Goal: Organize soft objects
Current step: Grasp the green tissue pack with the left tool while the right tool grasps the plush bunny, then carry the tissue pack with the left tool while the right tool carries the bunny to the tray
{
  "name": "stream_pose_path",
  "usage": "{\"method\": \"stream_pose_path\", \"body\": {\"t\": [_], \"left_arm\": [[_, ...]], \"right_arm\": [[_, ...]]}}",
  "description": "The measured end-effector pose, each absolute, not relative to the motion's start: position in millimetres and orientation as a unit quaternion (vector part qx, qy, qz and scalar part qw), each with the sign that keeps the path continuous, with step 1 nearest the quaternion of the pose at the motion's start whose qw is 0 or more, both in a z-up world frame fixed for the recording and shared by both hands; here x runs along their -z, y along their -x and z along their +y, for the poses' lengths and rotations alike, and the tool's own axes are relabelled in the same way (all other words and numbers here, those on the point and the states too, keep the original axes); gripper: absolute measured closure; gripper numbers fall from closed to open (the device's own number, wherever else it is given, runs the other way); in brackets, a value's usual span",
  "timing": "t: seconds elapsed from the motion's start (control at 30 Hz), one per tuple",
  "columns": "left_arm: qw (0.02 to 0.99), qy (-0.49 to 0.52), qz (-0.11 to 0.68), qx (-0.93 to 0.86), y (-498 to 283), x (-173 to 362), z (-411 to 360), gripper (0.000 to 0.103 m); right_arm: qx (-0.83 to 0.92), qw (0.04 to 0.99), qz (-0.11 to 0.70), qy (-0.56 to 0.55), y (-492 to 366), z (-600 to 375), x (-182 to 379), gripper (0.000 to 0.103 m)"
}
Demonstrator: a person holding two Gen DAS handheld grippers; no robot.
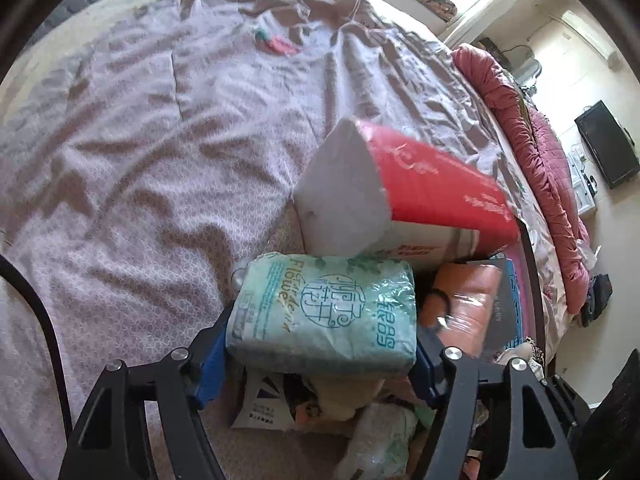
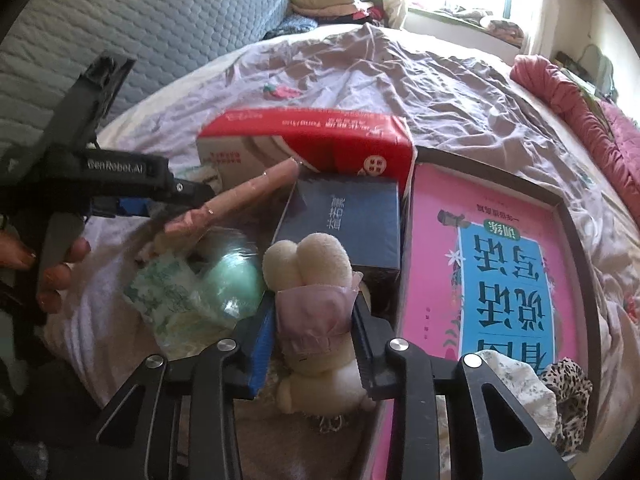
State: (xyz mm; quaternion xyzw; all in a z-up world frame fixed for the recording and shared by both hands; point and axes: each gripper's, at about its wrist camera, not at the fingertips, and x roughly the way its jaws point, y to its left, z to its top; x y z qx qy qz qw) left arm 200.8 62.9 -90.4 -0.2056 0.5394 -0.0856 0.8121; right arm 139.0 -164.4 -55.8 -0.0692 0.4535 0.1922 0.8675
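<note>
The left tool [image 1: 320,354] is spread wide and clamps a pale green tissue pack [image 1: 324,312] between its blue pads, held above the clutter on the bed. Just beyond the pack a red and white tissue pack [image 1: 404,192] lies tilted, its white end toward the camera, and to the right sits an orange wrapped pack [image 1: 468,304].

The right tool [image 2: 312,332] is closed to a medium gap on a cream plush rabbit [image 2: 308,264] whose middle is wrapped in pink cloth; the ears point away from the camera. The rabbit is near the front of the pile, touching a dark blue box [image 2: 352,220] behind it.

Everything rests on a bed with a wrinkled mauve patterned sheet [image 1: 160,128]. A rumpled pink quilt [image 1: 536,160] runs along the far right edge, with a cream wall and a dark screen [image 1: 608,144] beyond.

Only the right wrist view shows a shallow tray [image 2: 576,232] holding a pink and blue book [image 2: 500,272], a leopard scrunchie [image 2: 568,396] at the tray's near corner, a quilted grey headboard [image 2: 140,28] on the far left and folded clothes [image 2: 324,0] by the window. It also shows the left tool from the side, but not the pale green pack clearly.
</note>
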Motion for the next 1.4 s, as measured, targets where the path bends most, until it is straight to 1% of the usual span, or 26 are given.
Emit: {"method": "stream_pose_path", "body": {"t": [0.3, 0.53, 0.97, 1.4], "left_arm": [[0.849, 0.177, 0.492, 0.073, -167, 39, 66, 0.031], [0.867, 0.139, 0.472, 0.077, -140, 8, 47, 0.031], [0.887, 0.074, 0.441, 0.114, -104, -41, -14, 0.031], [0.891, 0.030, 0.424, 0.159, -85, -77, -91, 0.031]], "right_arm": [[-0.196, 0.884, 0.424, 0.037, -129, -176, 21, 0.066], [-0.196, 0.894, 0.404, 0.018, -121, -184, -2, 0.066], [-0.189, 0.912, 0.365, 0.005, -93, -202, -44, 0.066], [-0.135, 0.933, 0.332, -0.021, -75, -273, -78, 0.067]]}}
